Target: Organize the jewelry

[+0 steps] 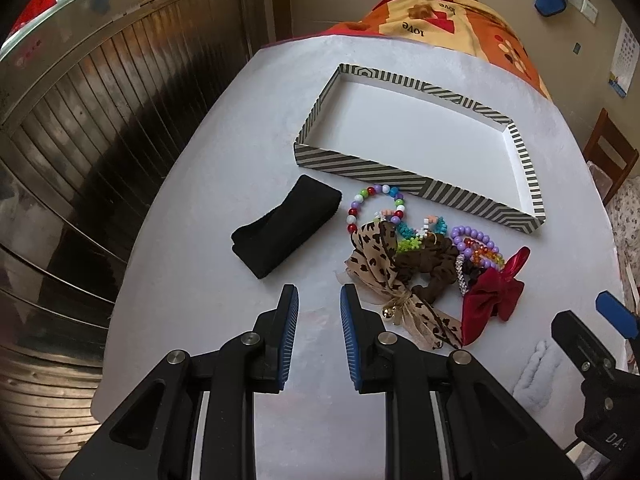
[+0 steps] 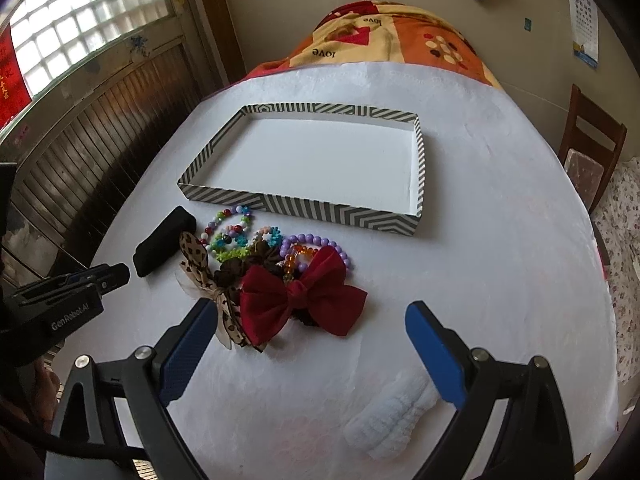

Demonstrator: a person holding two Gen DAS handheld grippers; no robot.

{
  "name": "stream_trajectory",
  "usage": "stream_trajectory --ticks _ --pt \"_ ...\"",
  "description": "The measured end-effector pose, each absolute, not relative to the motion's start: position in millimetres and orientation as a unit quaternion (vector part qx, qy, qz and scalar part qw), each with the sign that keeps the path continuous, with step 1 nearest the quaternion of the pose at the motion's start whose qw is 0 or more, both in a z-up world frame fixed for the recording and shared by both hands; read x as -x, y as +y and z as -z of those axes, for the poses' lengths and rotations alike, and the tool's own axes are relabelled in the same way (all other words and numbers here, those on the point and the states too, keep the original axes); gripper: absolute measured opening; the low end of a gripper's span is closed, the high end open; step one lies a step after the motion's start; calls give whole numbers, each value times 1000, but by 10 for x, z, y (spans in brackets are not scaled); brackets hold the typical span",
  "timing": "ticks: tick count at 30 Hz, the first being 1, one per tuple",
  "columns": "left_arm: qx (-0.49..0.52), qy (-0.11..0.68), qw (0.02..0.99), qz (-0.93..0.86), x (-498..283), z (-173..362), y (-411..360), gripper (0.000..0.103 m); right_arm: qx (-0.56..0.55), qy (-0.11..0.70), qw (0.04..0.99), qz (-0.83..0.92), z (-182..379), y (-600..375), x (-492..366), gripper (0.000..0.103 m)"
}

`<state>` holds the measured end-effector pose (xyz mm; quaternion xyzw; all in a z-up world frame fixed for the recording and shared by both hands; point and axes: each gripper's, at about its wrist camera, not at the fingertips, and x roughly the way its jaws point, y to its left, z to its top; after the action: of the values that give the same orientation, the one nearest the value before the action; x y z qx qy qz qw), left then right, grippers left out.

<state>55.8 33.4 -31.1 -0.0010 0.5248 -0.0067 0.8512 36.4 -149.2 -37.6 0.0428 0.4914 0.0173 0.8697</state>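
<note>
Both hand-held grippers hang over the worktop [image 2: 500, 240] with nothing in them. The left hand-held gripper [image 1: 319, 304] has its pads only partly apart, a narrow gap over bare cloth; the right hand-held gripper [image 2: 308, 320] is spread wide, probably readied for something bulky.

Nearest, between and just under the right one's fingers, lies a white scrunchie [image 2: 394, 416], hard to pick out against the white cloth. Just ahead of the right gripper sits the pile: a red bow [image 2: 304, 296] on top, a leopard bow [image 1: 380, 280] at its left touching a brown scrunchie [image 1: 432, 264], then bead bracelets [image 1: 376, 208] and a purple bracelet [image 2: 320, 242] tangled behind. Heaped like this, each piece will likely drag its neighbours when lifted, so the bow on top looks the sensible first pick.

Ahead-left of the left gripper, apart from the pile, lies a black headband [image 1: 286, 226].

Farthest, beyond everything, the striped tray [image 2: 304, 210] sits with nothing in it, its long side facing the pile, so sorting has not started.
</note>
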Motion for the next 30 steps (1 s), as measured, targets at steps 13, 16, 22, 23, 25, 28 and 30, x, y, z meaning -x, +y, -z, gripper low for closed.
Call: stream_trajectory --ticks 13,16,22,23,25,28,30 --pt "1 522 853 12 -547 299 333 12 -40 487 872 -6 349 -1413 -386 97" --pt "0 520 854 15 -540 293 320 12 -44 487 872 -4 345 -1414 -381 97" --pt "0 523 852 21 -546 305 315 12 -61 494 867 -4 370 -1446 -378 97" --pt "1 523 852 21 -545 308 317 12 -61 495 866 -4 373 -1441 -376 97" --pt "3 524 851 21 -544 316 319 12 -56 495 867 -5 369 -1425 -365 97" --pt "5 526 850 21 -535 322 325 12 -50 494 868 -5 356 -1407 -355 97" --pt "5 526 850 22 -521 321 328 12 -50 496 867 -5 349 -1403 -350 97"
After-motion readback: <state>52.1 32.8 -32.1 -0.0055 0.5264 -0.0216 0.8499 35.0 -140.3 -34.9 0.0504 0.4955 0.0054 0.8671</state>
